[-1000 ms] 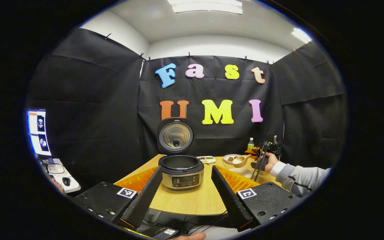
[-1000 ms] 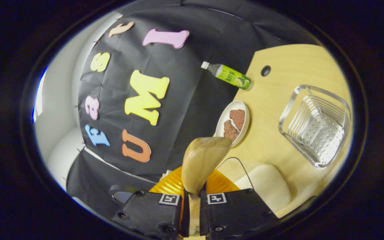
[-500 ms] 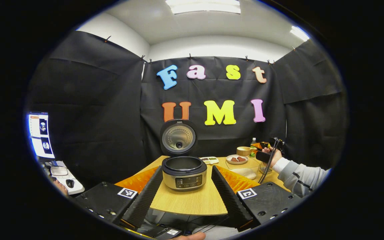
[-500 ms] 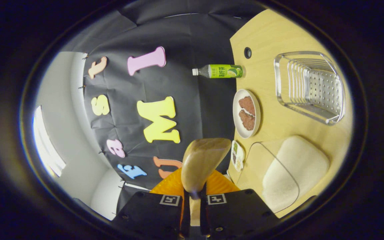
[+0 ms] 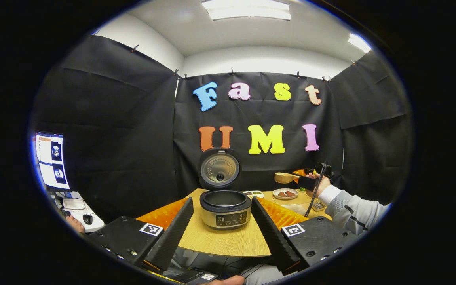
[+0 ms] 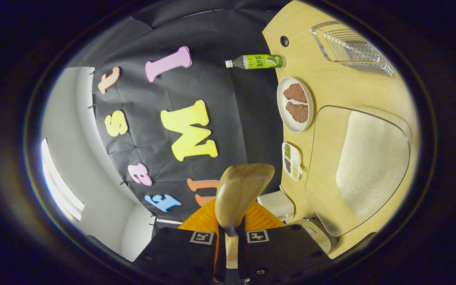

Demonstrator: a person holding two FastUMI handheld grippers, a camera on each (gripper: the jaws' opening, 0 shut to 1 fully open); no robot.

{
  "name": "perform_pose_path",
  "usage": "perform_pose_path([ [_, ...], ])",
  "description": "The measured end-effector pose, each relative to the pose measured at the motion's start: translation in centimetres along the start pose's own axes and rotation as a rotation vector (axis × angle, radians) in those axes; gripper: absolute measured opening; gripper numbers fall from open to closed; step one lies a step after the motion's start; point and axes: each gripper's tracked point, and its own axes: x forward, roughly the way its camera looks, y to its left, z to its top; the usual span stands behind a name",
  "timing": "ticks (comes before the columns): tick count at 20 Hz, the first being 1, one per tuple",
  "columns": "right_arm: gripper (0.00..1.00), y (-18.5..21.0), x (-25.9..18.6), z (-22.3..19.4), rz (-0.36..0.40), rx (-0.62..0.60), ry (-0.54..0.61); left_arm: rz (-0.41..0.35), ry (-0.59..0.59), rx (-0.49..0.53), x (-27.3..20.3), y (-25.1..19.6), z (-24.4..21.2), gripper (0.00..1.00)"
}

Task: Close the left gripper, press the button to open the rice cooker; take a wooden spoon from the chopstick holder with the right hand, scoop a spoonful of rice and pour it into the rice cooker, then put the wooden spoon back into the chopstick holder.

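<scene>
In the left gripper view, the left gripper [image 5: 222,229] sits nearest, its fingers spread wide with nothing between them, framing the rice cooker [image 5: 225,208] that stands on the wooden table [image 5: 228,241] just beyond the fingertips. The cooker's lid [image 5: 219,169] is tipped up and back, so the button press looks done, and the dark inner pot shows no rice that can be made out from here.

In the right gripper view, the right gripper [image 6: 230,243] is clamped narrow on the handle of the wooden spoon [image 6: 240,194], the bowl of the spoon sticking out ahead of the fingers. The spoon is therefore already out of the chopstick holder [image 6: 350,46], the metal rack lying well apart at the far end of the table. The spoon's visible face appears bare; whether any grains sit in its bowl cannot be told. Beside it lies the clear tray of rice [image 6: 370,158], then a small divided dish [image 6: 292,160], a plate [image 6: 296,103] with two brown pieces, and farthest off a green bottle [image 6: 257,61].

Farther off in the left gripper view, the sleeved hand [image 5: 319,184] holds the spoon up above the table to the right of the cooker.

Judging from this, opening and fetching are finished; scooping, pouring into the cooker and returning the spoon to the holder seem left
</scene>
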Motion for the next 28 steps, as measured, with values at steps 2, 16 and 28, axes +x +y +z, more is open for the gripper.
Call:
perform_pose_path([
  [2, 0.16, 0.5, 0.7, -1.4, -0.005, -0.015, 0.005, 0.019, -0.010, -0.005, -0.2, 1.2, 0.6, 0.94],
  [16, 0.16, -0.1, 5.9, -14.8, -0.182, -0.396, 0.101, 0.067, 0.007, 0.010, -2.6, 5.2, -0.9, 0.94],
  [28, 0.17, -1.2, 7.2, -21.3, -0.246, -1.102, 0.141, 0.081, 0.041, -0.016, -3.6, 6.4, -2.9, 0.94],
])
